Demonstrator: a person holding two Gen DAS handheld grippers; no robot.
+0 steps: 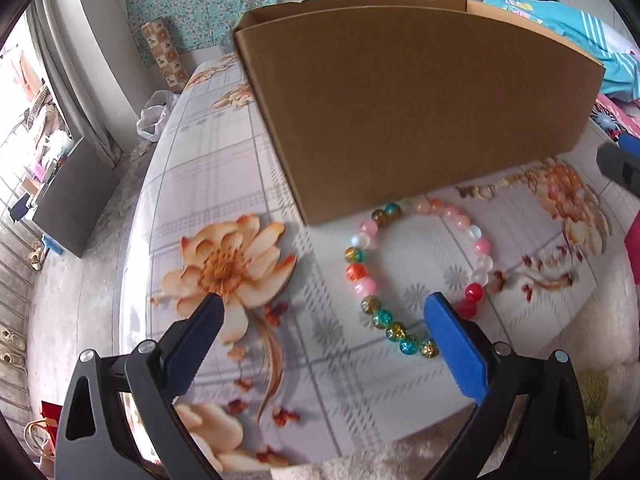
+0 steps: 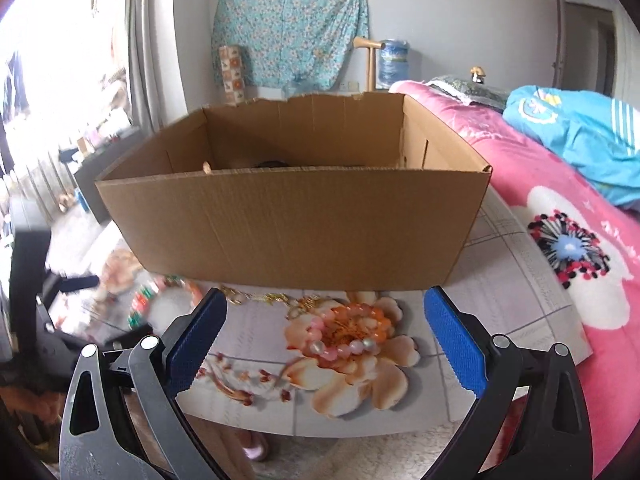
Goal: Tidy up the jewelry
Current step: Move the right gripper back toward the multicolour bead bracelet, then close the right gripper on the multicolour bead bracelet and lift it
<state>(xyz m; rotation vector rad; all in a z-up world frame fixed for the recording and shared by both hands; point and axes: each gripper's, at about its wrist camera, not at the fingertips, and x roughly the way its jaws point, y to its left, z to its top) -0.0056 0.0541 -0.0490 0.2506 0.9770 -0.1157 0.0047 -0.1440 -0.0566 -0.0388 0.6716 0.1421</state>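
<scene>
I see two bead bracelets — one multicolored bracelet (image 1: 416, 276), one pink bracelet (image 2: 346, 330) — and one cardboard box (image 2: 292, 216) on the counter (image 1: 224, 168). My left gripper (image 1: 324, 304) and right gripper (image 2: 324, 300) are both wide, holding nothing.

Box (image 2: 296, 224) contents mostly hidden

One cardboard box (image 2: 296, 224), two bead bracelets (image 1: 416, 276) (image 2: 344, 332), one gold chain (image 2: 272, 299)

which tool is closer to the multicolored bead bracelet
Left. The left tool hangs open right over the multicolored bead bracelet, one finger at its beads. The right tool sits farther right, over the pink bracelet.
</scene>
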